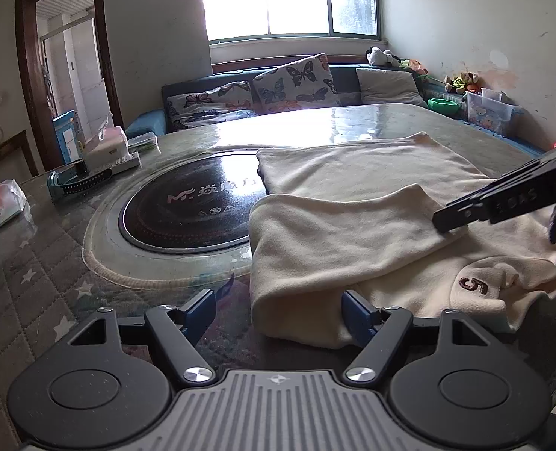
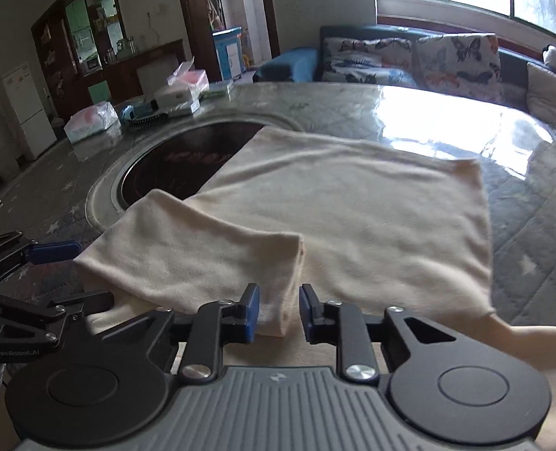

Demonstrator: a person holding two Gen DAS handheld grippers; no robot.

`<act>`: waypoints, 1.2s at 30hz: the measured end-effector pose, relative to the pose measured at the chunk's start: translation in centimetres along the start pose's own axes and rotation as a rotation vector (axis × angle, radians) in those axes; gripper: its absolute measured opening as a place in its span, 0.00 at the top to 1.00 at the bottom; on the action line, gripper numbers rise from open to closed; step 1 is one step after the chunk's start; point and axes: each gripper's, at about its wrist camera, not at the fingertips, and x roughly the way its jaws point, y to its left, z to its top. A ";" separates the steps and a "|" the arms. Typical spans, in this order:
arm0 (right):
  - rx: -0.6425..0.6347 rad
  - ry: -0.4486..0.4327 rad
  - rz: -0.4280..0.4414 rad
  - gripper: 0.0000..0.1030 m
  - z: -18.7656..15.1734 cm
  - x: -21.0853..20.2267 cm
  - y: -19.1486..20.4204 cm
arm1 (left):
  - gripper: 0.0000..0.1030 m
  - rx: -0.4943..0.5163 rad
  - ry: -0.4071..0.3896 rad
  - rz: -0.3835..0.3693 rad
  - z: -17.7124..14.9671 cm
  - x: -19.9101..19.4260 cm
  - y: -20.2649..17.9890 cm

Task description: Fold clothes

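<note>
The bench (image 1: 33, 263) has a glossy clear cover over a quilted, star-patterned cloth, with a round black cooktop (image 1: 188, 210) set into its middle. A cream garment (image 1: 353, 203) lies on it, partly over the cooktop's edge. Toward the far left edge lie tissue packs (image 1: 0, 206), a white box (image 1: 109, 150) and a dark strap (image 1: 79, 182).
</note>
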 end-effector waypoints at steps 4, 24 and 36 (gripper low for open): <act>-0.010 0.009 0.000 0.91 0.0 0.7 0.7 | 0.26 0.007 0.002 0.001 0.0 0.1 -0.2; 0.008 -0.097 -0.186 0.96 -1.1 -8.1 -2.8 | 0.69 0.103 -0.015 -0.043 -0.3 -0.7 -1.5; 0.023 -0.083 -0.186 0.92 -2.2 -7.4 -3.9 | 0.69 0.132 -0.041 -0.070 1.1 -2.9 0.6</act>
